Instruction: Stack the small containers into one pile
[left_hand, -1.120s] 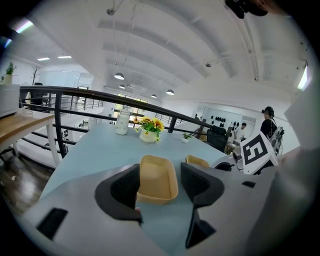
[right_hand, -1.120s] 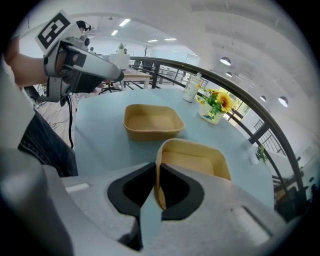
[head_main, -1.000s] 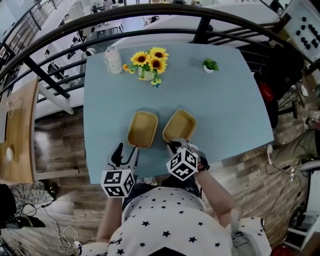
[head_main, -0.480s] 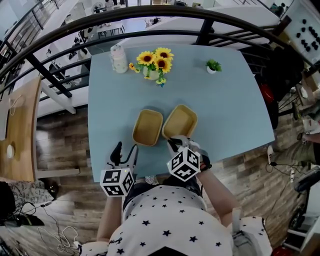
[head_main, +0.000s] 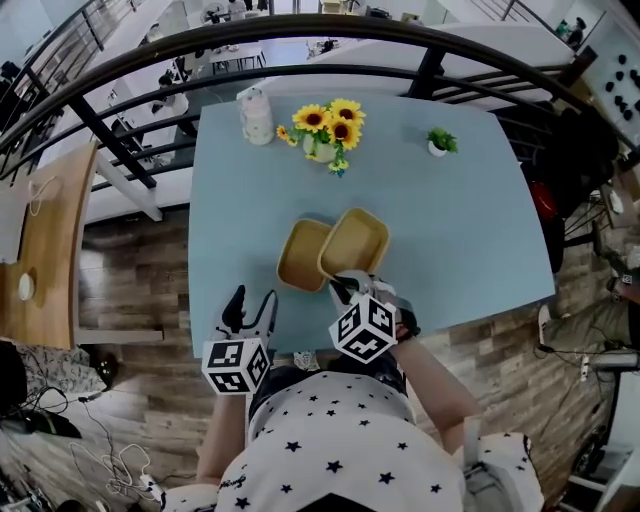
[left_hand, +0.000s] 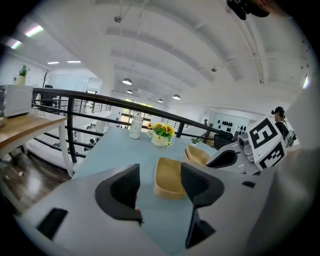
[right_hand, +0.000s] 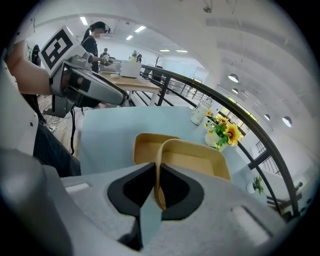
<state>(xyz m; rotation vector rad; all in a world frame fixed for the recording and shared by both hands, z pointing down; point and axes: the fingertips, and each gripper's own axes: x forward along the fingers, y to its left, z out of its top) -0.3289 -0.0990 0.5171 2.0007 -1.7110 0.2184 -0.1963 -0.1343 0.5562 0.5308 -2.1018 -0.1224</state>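
Note:
Two tan rectangular containers are on the light blue table (head_main: 460, 230). The left container (head_main: 300, 255) (left_hand: 169, 176) (right_hand: 145, 146) lies flat. The right container (head_main: 356, 242) (right_hand: 195, 157) is lifted and tilted, its left side overlapping the left one. My right gripper (head_main: 343, 287) (right_hand: 158, 189) is shut on the near rim of that right container. My left gripper (head_main: 248, 310) (left_hand: 159, 187) hovers open near the table's front edge, left of the containers, with nothing between its fingers.
A white pot of sunflowers (head_main: 332, 128), a pale jar (head_main: 255, 113) and a small potted plant (head_main: 438, 143) stand at the far side of the table. A black railing (head_main: 300, 35) runs behind it. Wooden floor lies around.
The right container has been lifted and moved left, so it now overlaps the left container instead of lying beside it. The left gripper has stayed in place.

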